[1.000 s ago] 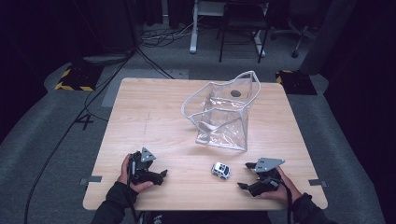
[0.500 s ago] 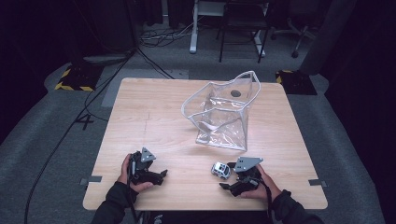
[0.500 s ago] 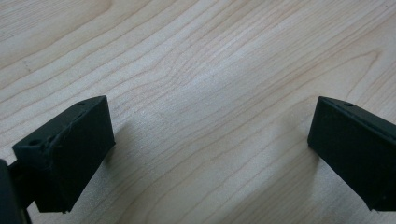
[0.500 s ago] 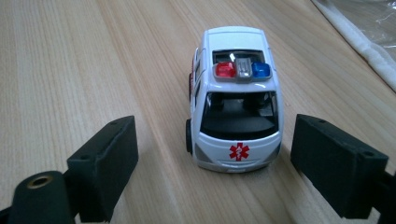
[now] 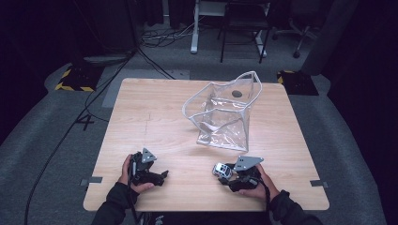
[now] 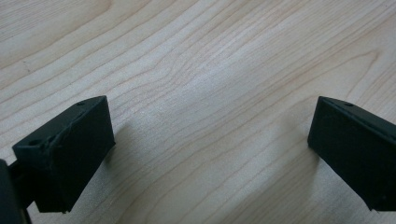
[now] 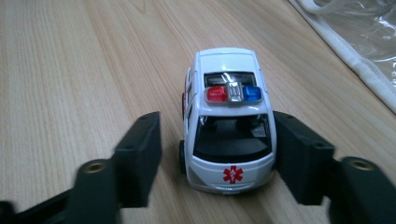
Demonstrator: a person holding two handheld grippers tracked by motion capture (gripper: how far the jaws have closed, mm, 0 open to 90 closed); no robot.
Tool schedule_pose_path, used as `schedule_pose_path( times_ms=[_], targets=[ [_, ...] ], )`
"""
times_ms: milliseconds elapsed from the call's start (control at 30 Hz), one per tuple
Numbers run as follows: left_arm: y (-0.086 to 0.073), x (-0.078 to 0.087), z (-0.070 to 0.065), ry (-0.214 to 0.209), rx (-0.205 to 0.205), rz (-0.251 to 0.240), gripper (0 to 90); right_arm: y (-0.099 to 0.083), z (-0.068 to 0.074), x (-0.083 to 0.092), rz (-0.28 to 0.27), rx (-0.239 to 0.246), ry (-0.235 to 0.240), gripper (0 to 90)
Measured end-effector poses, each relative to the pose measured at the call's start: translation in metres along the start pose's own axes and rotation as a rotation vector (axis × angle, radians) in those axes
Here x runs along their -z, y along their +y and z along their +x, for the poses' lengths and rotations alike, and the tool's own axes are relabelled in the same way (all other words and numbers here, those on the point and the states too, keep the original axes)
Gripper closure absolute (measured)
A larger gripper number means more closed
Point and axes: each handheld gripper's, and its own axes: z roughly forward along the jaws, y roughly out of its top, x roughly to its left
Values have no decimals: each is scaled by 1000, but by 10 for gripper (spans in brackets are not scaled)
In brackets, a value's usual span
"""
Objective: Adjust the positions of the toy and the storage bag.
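Room: dark floor, cables and chair legs beyond a pale wooden table.
High view, left gripper: rests near the table's front edge in the person's left hand, jaws spread with bare wood between them.
High view, right gripper: held low at the front edge, its jaws reaching to a small toy ambulance.
High view, clear plastic bag: stands open, well beyond both pairs of jaws.
Left gripper view: jaws stand wide apart, nothing between them.
Right gripper view, ambulance: sits on its wheels between the jaws. They have just been closing. One pad seems to touch its side, while a narrow gap shows at the other, so no full grip yet.
Right gripper view, bag: lies past the jaws, off to one side.
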Motion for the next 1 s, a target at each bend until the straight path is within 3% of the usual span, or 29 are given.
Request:
schedule_pose_path(
  times_ms=[100,167,267,433,600,633,667,733,767,800,867,900,1000],
  targets=[
    [0,0,0,-3,4,-3,6,0,0,1,-7,-24,-12,483],
    [1,-1,-2,-14,12,5,6,-2,-2,3,-1,-8,-16,487],
    [4,-3,-4,-8,-2,-1,6,-3,-1,5,-10,-14,-12,487],
    [18,-16,-16,-44,-56,-6,6,-14,-4,19,-6,-34,-36,488],
    [37,-32,-29,-96,-85,7,6,-31,-19,38,-1,-76,-63,489],
    [47,-39,-34,-108,-118,11,6,-36,-23,44,-4,-78,-82,489],
    [52,-44,-37,-127,-121,12,7,-38,-26,47,-3,-85,-90,489],
    [57,-48,-40,-125,-131,6,8,-40,-28,50,-2,-92,-110,489],
    [68,-58,-45,-122,-132,-4,18,-47,-36,58,1,-111,-165,489],
    [68,-58,-45,-122,-132,-4,33,-47,-36,58,1,-111,-165,489],
    [80,-68,-51,-129,-117,-3,44,-58,-52,70,-1,-166,-214,489],
    [88,-74,-53,-110,-114,-11,59,-65,-61,77,0,-205,-231,488],
    [100,-84,-58,-100,-105,-33,118,-70,-69,83,5,-221,-240,488]
  ],
)
